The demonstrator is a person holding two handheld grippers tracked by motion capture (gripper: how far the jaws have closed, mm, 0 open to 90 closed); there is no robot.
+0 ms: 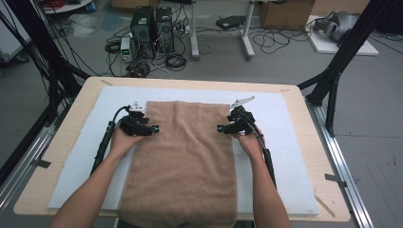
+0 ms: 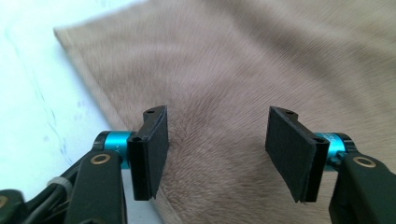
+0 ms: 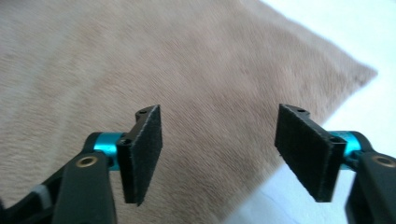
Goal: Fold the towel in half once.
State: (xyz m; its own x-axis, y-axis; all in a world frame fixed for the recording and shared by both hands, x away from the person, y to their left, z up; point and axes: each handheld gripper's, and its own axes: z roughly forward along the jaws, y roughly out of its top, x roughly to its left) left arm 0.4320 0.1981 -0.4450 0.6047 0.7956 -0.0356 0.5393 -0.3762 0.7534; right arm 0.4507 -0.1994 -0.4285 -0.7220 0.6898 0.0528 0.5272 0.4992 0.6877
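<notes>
White padding [image 1: 285, 142] covers the wooden table [image 1: 71, 137], and on it a tan towel [image 1: 185, 156] lies flat, its near end drooping over the table's near edge. Soft and limp, it probably grips best at its far side edges. Left gripper [image 1: 154, 129] and right gripper [image 1: 219, 128] both hover there, jaws spread, pinching nothing. No containers are here.

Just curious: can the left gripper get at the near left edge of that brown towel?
Probably yes. The left gripper hangs open over the towel at its left edge, and nothing lies between them on the white mat.
</notes>
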